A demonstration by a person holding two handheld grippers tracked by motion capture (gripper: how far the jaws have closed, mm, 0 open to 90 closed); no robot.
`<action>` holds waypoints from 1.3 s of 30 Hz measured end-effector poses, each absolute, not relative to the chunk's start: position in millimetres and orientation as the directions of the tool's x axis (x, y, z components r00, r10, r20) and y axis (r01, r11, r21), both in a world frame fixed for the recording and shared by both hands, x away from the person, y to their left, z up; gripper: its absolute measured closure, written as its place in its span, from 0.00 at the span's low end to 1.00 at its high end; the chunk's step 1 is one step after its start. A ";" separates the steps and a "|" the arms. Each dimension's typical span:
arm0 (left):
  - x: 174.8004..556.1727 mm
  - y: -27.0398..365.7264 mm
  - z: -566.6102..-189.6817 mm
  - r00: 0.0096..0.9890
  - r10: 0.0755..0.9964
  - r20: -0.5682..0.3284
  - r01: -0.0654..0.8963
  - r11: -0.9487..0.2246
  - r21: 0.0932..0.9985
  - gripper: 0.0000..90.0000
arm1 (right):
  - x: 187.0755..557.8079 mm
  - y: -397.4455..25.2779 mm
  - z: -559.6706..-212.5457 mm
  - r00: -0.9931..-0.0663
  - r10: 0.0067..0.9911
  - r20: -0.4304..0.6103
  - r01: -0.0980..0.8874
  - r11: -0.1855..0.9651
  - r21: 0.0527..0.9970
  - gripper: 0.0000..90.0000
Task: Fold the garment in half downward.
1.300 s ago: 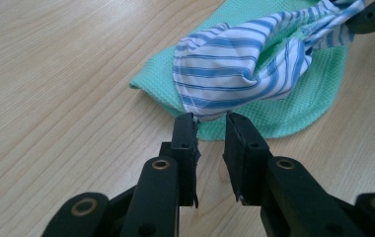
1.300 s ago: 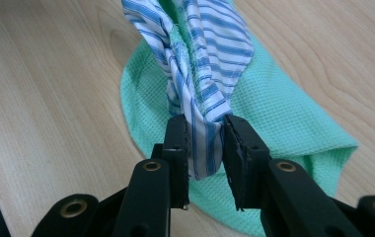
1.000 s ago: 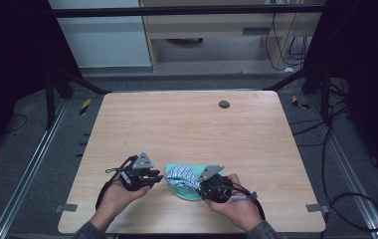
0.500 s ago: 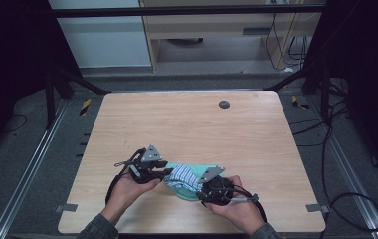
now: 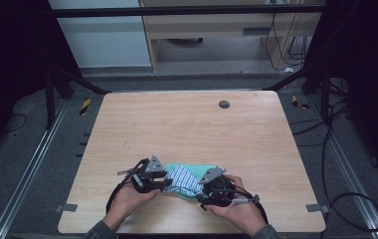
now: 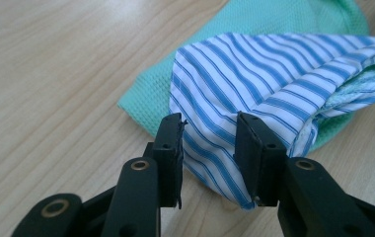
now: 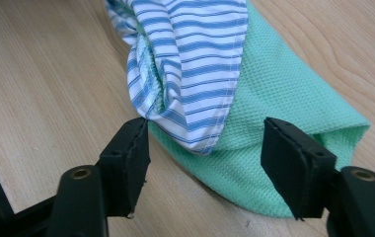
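A mint-green knit cloth (image 5: 193, 167) lies near the table's front edge, with a blue-and-white striped cloth (image 5: 182, 178) bunched on top of it. My left gripper (image 5: 168, 183) meets them from the left. In the left gripper view the left gripper (image 6: 209, 131) is open by a narrow gap, and a fold of the striped cloth (image 6: 254, 74) lies between its jaws over the green cloth (image 6: 146, 98). My right gripper (image 5: 200, 195) is at their right end. It (image 7: 205, 143) stands wide open, straddling the striped cloth's hem (image 7: 200, 39) and the green cloth's folded edge (image 7: 279, 89).
The wooden table (image 5: 187, 129) has a small black round disc (image 5: 224, 104) at the back right. Dark frame posts and cables surround it on the floor. Both hands rest close to the front edge.
My left gripper has moved right, up to the cloths, and its jaws now sit around the striped fold. The right gripper has stayed nearly in place.
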State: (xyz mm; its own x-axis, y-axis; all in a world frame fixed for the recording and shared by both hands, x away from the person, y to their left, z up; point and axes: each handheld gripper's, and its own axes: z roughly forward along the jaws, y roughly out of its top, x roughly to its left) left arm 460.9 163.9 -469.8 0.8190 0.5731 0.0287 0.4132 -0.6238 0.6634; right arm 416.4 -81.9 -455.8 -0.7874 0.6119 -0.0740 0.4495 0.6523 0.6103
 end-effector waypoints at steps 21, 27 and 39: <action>463.1 180.0 -466.5 0.772 0.633 0.054 0.428 -0.580 0.693 0.38 | 421.5 -95.7 -456.0 -0.759 0.646 -0.082 0.456 0.618 0.641 0.09; 476.2 197.7 -460.1 0.708 0.701 0.085 0.458 -0.548 0.700 0.16 | 431.2 -104.9 -455.0 -0.739 0.668 -0.086 0.461 0.595 0.659 0.07; 508.4 243.5 -475.1 0.637 0.767 0.071 0.538 -0.508 0.673 0.08 | 479.3 -145.6 -465.1 -0.605 0.794 -0.057 0.546 0.465 0.697 0.12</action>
State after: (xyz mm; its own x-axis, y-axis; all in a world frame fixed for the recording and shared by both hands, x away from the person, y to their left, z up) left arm 508.4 243.5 -475.1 0.6373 0.7674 0.0705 0.5377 -0.5084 0.6727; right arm 479.3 -145.6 -465.1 -0.6047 0.7944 -0.0569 0.5457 0.4653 0.6969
